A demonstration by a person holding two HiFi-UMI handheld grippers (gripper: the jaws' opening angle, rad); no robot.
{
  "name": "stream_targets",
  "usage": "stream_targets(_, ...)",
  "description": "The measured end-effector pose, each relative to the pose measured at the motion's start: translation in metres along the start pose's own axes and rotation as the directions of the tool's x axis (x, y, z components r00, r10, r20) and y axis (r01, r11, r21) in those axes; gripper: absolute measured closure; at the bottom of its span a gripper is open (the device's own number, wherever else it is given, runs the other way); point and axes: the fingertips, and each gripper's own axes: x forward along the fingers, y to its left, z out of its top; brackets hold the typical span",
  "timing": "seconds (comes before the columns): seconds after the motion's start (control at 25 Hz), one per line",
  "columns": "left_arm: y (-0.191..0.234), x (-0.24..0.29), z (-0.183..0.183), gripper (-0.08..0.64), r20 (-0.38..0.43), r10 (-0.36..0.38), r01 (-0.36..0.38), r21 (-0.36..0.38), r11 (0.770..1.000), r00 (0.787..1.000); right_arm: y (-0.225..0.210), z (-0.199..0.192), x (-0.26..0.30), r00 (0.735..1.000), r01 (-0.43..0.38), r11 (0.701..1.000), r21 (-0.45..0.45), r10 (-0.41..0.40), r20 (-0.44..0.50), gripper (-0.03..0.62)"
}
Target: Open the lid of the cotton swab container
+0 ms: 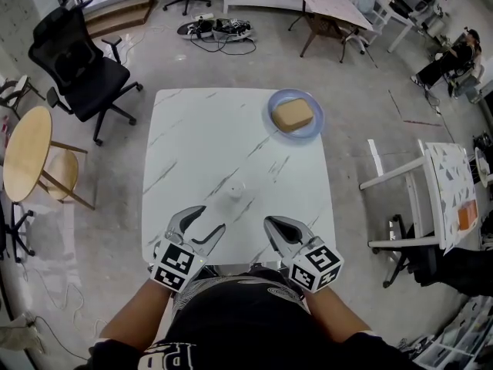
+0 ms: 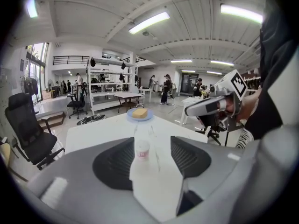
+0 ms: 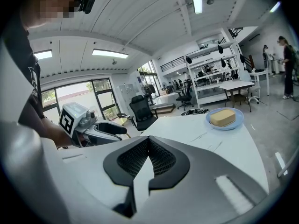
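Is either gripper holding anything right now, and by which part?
Nothing is held. The left gripper is open, short of the cotton swab container; the right gripper is shut and empty.

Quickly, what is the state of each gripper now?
Left gripper: open, holding nothing; the cotton swab container stands ahead of it, untouched.
Right gripper: closed, holding nothing.

From my station I'm seeing the person wearing a black short-sleeved shirt (image 1: 246,314), with white lettering (image 1: 166,355) showing at seven o'clock. The left gripper (image 1: 209,220) and right gripper (image 1: 271,223) are showing grey shells, black ribbed pads (image 2: 112,164) and black-and-white marker cubes (image 1: 176,264).
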Motion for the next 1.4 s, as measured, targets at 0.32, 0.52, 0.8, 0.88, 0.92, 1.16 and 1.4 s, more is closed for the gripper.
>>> stream_targets(0.32, 0.020, 0.034, -0.048, 0.265, -0.100, 0.009, -0.008, 0.011, 1.000, 0.995, -0.001, -0.003, -0.002, 1.000, 0.021, 1.000, 0.002, -0.021, -0.006, 0.592)
stream_targets(0.52, 0.042, 0.061, -0.075, 0.265, -0.116, 0.020, -0.016, 0.040, 0.999, 0.993, -0.002, -0.009, -0.003, 0.999, 0.039, 0.999, 0.011, -0.039, -0.021, 0.593)
stream_targets(0.8, 0.041, 0.094, -0.096, 0.265, -0.169, -0.019, 0.030, 0.065, 0.997, 0.985, -0.008, -0.017, -0.008, 0.997, 0.072, 0.997, 0.031, -0.071, -0.032, 0.593)
stream_targets(0.88, 0.039, 0.103, -0.099, 0.265, -0.176, -0.027, 0.039, 0.065, 0.997, 0.984, -0.010, -0.019, -0.009, 0.996, 0.081, 0.996, 0.036, -0.080, -0.035, 0.594)
stream_targets(0.92, 0.037, 0.107, -0.099, 0.264, -0.178, -0.036, 0.048, 0.067, 0.997, 0.983, -0.010, -0.020, -0.009, 0.996, 0.084, 0.996, 0.038, -0.083, -0.036, 0.592)
stream_targets(1.16, 0.028, 0.134, -0.110, 0.256, -0.219, -0.073, 0.098, 0.103, 0.990, 0.973, -0.010, -0.023, -0.009, 0.994, 0.103, 0.994, 0.041, -0.101, -0.044, 0.592)
stream_targets(1.4, 0.036, 0.152, -0.118, 0.244, -0.236, -0.077, 0.096, 0.071, 0.993, 0.969, -0.015, -0.030, -0.017, 0.989, 0.138, 0.989, 0.045, -0.135, -0.055, 0.593)
